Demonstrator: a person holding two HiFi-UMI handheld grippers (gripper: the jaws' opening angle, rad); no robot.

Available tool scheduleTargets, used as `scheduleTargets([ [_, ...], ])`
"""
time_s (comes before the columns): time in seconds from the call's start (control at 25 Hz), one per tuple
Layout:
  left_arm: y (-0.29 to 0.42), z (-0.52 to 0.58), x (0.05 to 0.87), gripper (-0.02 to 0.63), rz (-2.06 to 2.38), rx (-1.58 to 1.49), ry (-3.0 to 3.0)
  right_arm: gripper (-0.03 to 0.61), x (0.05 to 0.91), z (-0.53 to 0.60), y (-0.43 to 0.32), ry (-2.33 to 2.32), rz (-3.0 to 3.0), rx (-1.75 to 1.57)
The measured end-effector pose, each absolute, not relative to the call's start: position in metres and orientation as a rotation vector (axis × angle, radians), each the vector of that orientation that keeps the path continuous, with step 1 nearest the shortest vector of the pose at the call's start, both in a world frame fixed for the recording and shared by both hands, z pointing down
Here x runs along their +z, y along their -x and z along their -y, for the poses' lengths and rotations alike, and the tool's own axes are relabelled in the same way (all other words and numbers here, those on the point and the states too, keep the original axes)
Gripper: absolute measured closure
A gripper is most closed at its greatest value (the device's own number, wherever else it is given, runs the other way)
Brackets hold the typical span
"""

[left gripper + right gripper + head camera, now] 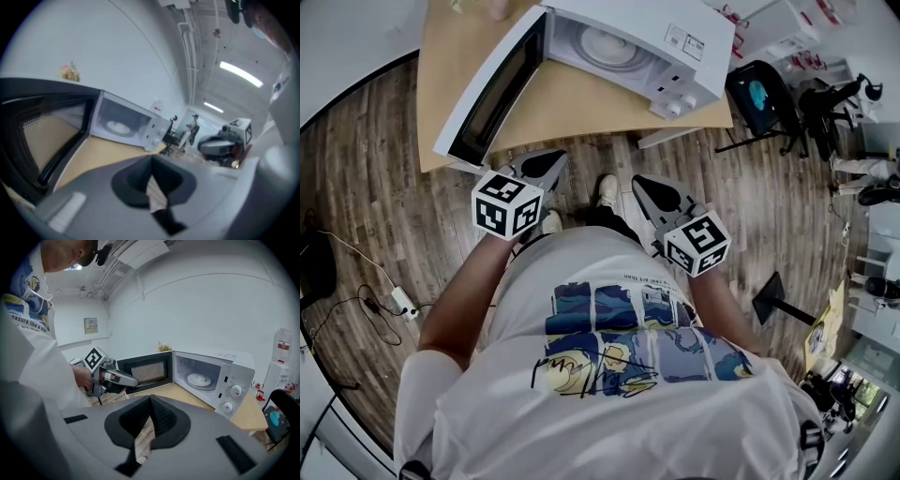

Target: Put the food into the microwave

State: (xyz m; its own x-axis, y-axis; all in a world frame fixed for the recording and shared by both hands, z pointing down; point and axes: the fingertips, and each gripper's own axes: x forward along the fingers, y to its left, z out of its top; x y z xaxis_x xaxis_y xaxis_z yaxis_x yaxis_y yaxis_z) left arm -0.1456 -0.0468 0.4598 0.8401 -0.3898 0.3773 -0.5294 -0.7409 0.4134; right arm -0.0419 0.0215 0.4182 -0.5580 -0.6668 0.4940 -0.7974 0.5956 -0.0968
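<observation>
Wood-plank floor [375, 187], white walls [211, 301] (strip lights [239, 74] overhead)

microwave [666, 28] | white, upright | door [492, 89] swung open | round turntable [609, 47] inside | on tan table [572, 103]

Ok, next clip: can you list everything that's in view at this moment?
microwave: one, white, on the table, door swung open; only its turntable shows inside.
table: one, light wood, under the microwave.
small item: one, yellowish, at the table's far edge; too small to identify.
office chair: one, black, on the floor right of the table.
power strip: one, white, on the wooden floor at left, with cables.
T-shirt: one, white with a blue print, on the person.
left gripper: grey, marker cube, jaws together, nothing held.
right gripper: grey, marker cube, jaws together, nothing held.
</observation>
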Motion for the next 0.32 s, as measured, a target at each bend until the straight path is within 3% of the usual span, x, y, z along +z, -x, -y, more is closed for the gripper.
scheduleTargets([
  [0.32,0.136,0.06,0.462,0.606,0.691,0.364,-2.477,0.572,0.416,-0.005,0.029,-1.153,2.426,0.43],
])
